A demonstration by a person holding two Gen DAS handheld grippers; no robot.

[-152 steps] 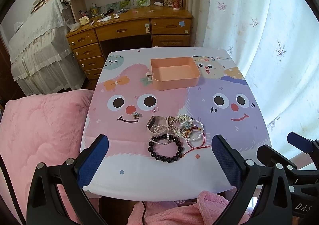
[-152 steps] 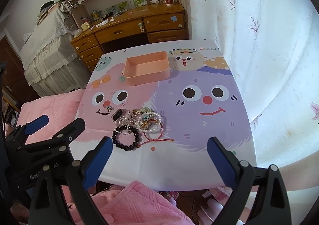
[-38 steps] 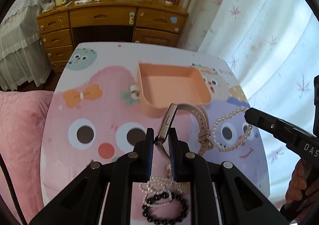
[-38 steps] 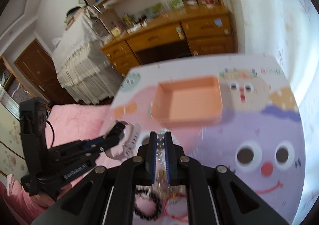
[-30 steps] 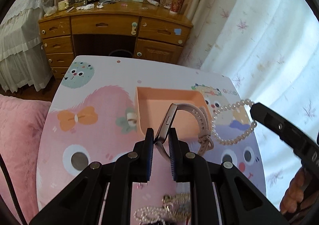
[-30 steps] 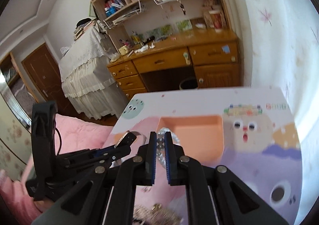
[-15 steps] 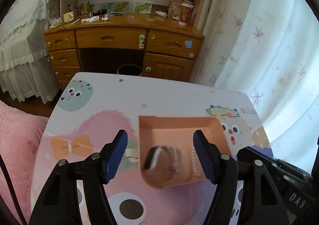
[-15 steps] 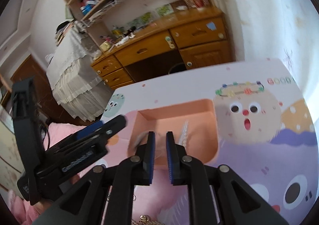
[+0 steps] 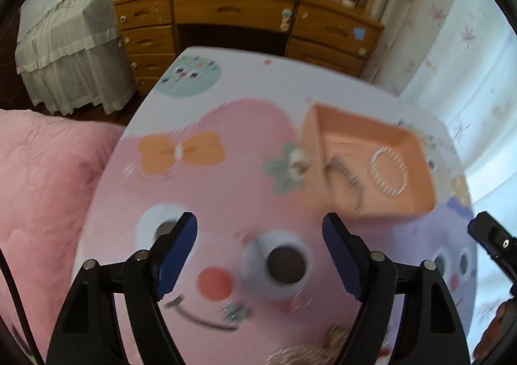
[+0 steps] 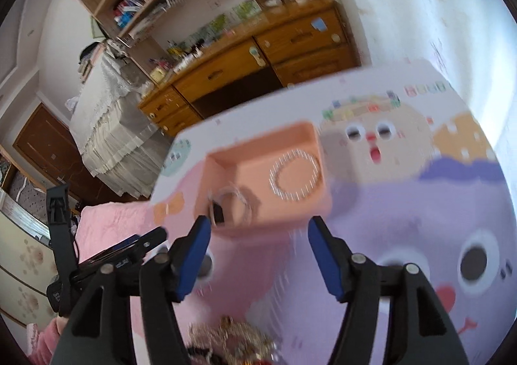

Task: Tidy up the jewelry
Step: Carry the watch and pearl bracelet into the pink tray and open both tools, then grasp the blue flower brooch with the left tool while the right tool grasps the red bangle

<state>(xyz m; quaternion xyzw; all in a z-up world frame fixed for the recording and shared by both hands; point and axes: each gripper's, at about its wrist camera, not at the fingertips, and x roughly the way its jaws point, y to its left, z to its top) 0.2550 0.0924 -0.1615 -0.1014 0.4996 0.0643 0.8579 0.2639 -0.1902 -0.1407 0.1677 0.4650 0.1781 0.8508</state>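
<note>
The peach tray [image 9: 416, 213] [image 10: 226, 161] sits on the cartoon-print table and holds a pearl bracelet [image 9: 387, 175] [image 10: 295, 176] and a pink-strapped watch [image 9: 342, 182] [image 10: 231, 206]. My left gripper [image 9: 260, 255] hovers over the pink face print, short of the tray; its jaws are opening with nothing between them. My right gripper [image 10: 258, 252] hangs just in front of the tray, its jaws opening too, and empty. The rest of the jewelry pile [image 9: 310, 348] [image 10: 232, 345] lies at the bottom edge under the grippers. Both views are motion-blurred.
A small flower charm [image 9: 234, 311] lies on the table [image 9: 226, 177] near the pile. A wooden desk [image 9: 245, 19] stands beyond the far table edge, a pink quilt [image 9: 42, 190] to the left, curtains to the right. The other gripper's tip [image 9: 491, 235] shows at right.
Both grippers went from shut to open, dropping the watch and the pearl bracelet into the tray. Both then pulled back toward the pile and tilted down.
</note>
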